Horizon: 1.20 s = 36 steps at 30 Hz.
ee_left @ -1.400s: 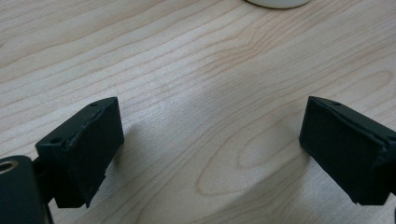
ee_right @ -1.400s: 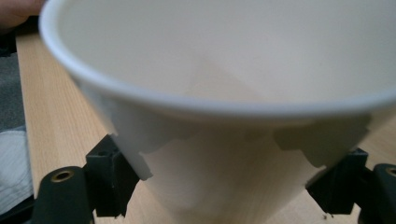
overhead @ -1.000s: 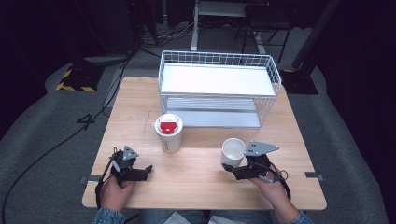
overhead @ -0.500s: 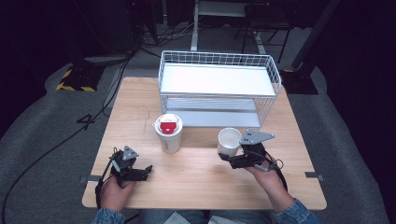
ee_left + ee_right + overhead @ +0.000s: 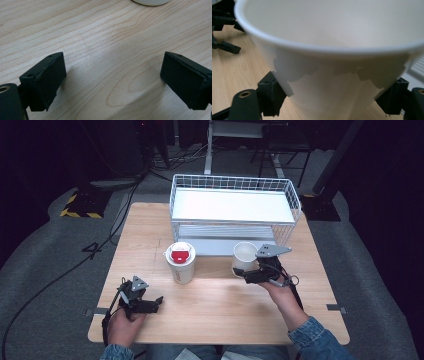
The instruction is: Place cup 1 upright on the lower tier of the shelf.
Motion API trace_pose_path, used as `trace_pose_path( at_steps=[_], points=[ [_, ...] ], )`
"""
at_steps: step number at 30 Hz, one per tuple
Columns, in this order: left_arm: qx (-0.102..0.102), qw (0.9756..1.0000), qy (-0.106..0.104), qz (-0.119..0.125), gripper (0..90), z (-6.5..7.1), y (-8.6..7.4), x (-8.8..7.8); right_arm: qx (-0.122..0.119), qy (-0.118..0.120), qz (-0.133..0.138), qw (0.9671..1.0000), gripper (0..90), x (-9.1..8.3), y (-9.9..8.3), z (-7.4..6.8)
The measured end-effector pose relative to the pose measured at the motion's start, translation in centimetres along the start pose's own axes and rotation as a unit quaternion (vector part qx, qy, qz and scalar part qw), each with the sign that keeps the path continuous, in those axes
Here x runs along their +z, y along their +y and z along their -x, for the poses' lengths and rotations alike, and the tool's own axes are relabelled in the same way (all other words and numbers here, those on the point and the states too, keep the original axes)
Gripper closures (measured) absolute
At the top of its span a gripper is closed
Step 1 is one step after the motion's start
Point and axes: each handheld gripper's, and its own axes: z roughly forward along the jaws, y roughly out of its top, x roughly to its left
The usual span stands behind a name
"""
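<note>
Wooden rectangular table point(image 5: 215, 305) | white wire basket rack point(image 5: 235, 207) at its far edge | lidded white paper cup with red top point(image 5: 180, 262) before rack | open white paper cup point(image 5: 332, 62) clamped by right gripper point(image 5: 243, 272), near rack's front | left gripper point(image 5: 112, 80) gaping, empty, at near-left

floor: grey carpet floor point(image 5: 45, 255), black cables point(image 5: 65, 270) trailing across it
table: light wooden rectangular table point(image 5: 220, 315)
hazard: yellow-black striped floor marker point(image 5: 79, 213), far left
rear: white metal stand legs point(image 5: 207, 155), dark furniture
light: table lit, surroundings dim
</note>
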Motion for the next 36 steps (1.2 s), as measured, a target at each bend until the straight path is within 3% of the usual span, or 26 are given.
trace_pose_path(
  at_steps=[14,23,36],
  points=[
    [0.0,1.0,0.001,0.001,7.0,0.0,0.0,0.0,0.007,-0.015,0.009,0.9998,23.2,1.9,1.3,2.0],
    [-0.005,1.0,0.005,0.0,7.0,-0.1,0.1,0.1,-0.005,-0.037,-0.001,0.9993,23.2,3.4,1.7,3.0],
    [-0.005,1.0,0.005,0.0,7.0,-0.1,0.1,0.1,0.019,-0.056,-0.001,0.9982,23.2,6.0,1.8,5.0]
  ],
)
